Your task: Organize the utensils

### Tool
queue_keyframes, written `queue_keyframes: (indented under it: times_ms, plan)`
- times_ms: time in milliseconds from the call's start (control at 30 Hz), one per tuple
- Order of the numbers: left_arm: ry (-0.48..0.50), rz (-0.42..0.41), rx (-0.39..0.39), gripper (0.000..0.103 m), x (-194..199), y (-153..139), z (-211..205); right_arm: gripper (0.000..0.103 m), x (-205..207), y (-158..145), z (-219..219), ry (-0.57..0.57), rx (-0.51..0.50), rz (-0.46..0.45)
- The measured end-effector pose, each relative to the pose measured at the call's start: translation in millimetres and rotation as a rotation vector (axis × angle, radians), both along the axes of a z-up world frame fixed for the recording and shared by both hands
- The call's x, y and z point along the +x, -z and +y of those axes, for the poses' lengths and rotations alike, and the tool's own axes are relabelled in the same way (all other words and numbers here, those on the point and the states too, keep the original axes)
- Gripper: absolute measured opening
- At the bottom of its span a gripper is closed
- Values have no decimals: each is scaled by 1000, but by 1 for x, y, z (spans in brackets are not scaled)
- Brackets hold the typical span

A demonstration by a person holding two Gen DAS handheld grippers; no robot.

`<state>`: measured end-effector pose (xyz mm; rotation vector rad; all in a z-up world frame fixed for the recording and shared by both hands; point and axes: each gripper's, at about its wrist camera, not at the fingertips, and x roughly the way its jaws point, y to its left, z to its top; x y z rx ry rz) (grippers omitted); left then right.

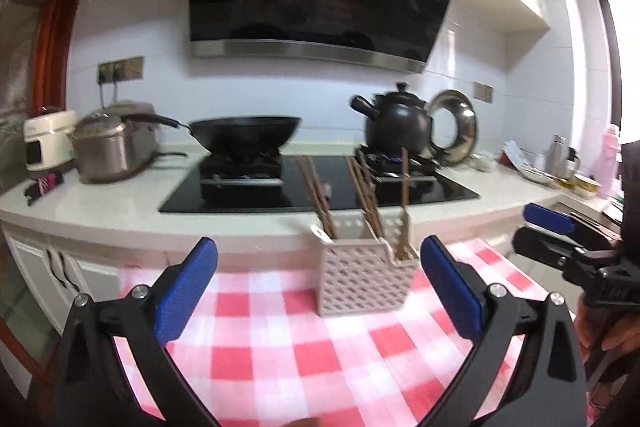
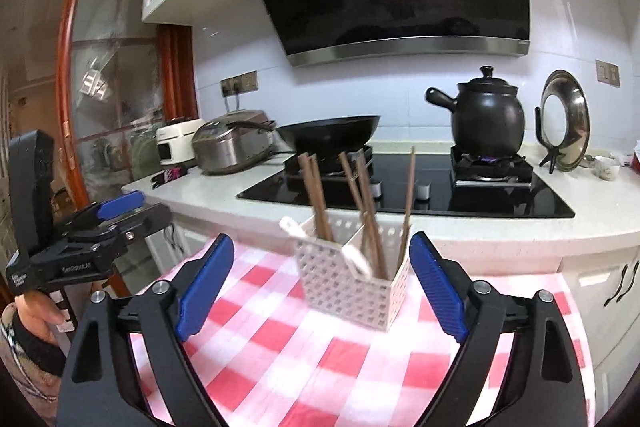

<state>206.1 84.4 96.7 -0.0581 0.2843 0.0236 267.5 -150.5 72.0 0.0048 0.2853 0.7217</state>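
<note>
Standing upright in the perforated holder, chopsticks are staying sorted, leaving left gripper and right gripper spread wide, gripping nothing.

The left claw gapes empty before a perforated holder of chopsticks on checked cloth.

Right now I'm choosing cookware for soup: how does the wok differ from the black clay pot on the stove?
The wok is wide, shallow and open; the clay pot is tall, rounded and lidded with a knob. The wok sits on the left burner, the clay pot on the right. The wok's handle is long, the clay pot's a short stub. Both are black.
</note>
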Motion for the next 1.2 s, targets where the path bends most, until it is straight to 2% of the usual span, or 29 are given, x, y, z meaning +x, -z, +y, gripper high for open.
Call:
queue_keyframes:
  times_ms: [233,400,600,800,1200]
  plan:
    - [24,13,5,98,-19,20,-16,85,-6,14,-11,6,12,36]
    - [-21,18,51,98,-20,27,-25,85,-6,22,-15,33,-3,39]
    - [-13,9,-20,98,-19,29,-18,85,-12,21,-15,65,-41,-1]
    - [-38,10,-5,98,-21,29,-19,85,-17,18,-13,75,-50,-26]
    - [3,34,-9,98,-27,32,-20,85,-28,18,-2,94,-84,-79]
